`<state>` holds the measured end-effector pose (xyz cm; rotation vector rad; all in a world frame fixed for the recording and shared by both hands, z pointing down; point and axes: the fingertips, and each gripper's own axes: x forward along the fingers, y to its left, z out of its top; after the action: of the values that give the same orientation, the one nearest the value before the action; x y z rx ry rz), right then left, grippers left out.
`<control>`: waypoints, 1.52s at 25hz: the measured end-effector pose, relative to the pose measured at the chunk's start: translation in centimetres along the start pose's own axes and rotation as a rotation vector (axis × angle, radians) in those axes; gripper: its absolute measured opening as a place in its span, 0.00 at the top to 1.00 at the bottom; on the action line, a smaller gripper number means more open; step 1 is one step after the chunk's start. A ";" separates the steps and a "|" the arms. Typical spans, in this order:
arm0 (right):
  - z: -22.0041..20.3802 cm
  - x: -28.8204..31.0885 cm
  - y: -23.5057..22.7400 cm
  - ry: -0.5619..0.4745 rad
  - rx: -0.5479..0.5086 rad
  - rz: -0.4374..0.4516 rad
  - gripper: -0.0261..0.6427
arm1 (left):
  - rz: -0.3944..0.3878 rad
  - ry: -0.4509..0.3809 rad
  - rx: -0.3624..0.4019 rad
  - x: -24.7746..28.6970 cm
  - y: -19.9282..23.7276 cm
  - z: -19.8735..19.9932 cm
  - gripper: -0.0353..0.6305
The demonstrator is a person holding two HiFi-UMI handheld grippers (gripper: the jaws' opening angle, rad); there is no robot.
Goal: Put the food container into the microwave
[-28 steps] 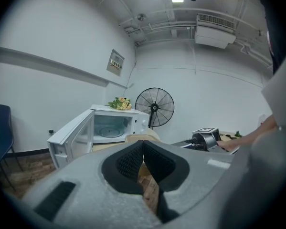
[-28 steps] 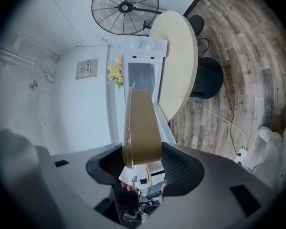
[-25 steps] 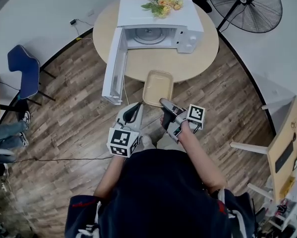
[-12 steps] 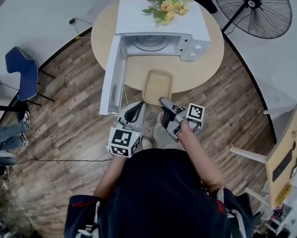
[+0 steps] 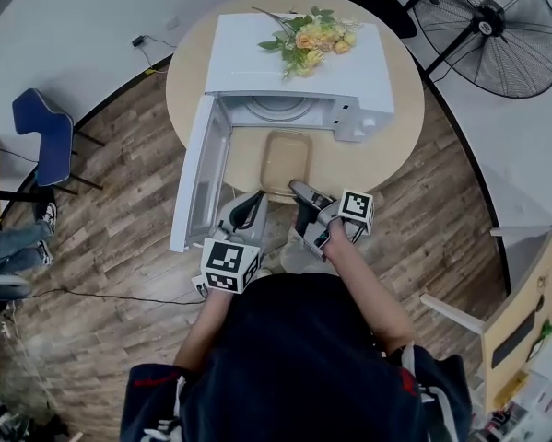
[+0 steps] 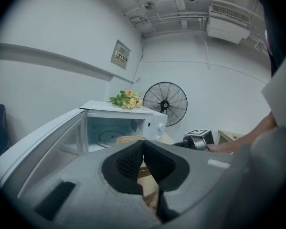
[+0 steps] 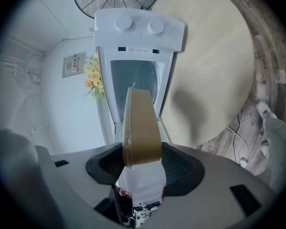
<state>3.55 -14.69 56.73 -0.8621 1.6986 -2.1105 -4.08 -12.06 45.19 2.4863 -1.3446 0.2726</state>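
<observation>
Two jaws of our right claw [image 7: 142, 162] clamp the near rim of the tan food container [image 7: 142, 123]. We hold it over the round desk [image 5: 372, 155], just in front of the microwave's [image 5: 257, 58] open cavity and not inside. Our left claw [image 6: 143, 161] is pressed together on nothing, near the microwave's swung-out door [image 5: 200, 178]. Yellow flowers [image 5: 311, 37] lie on top of the microwave, and a floor fan [image 5: 497, 30] stands beyond its right side.
</observation>
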 end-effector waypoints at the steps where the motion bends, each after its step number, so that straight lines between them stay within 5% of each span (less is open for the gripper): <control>1: 0.6 0.4 0.2 0.011 -0.002 -0.001 0.62 | 0.010 0.002 -0.002 0.6 0.2 0.2 0.92; 13: 5.7 3.3 0.0 0.104 0.005 -0.025 0.62 | 0.101 0.013 -0.051 5.2 1.7 1.0 0.92; 18: 6.8 3.5 -0.4 0.089 0.019 -0.043 0.62 | 0.081 0.023 -0.119 6.0 1.8 0.2 0.92; 38: 8.1 9.1 -1.3 0.024 0.049 -0.079 0.62 | -0.030 0.113 -0.066 7.2 5.0 -2.0 0.92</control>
<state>1.70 -25.86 61.40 -0.9072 1.6427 -2.2134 -4.39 -19.60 50.09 2.3967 -1.2504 0.3501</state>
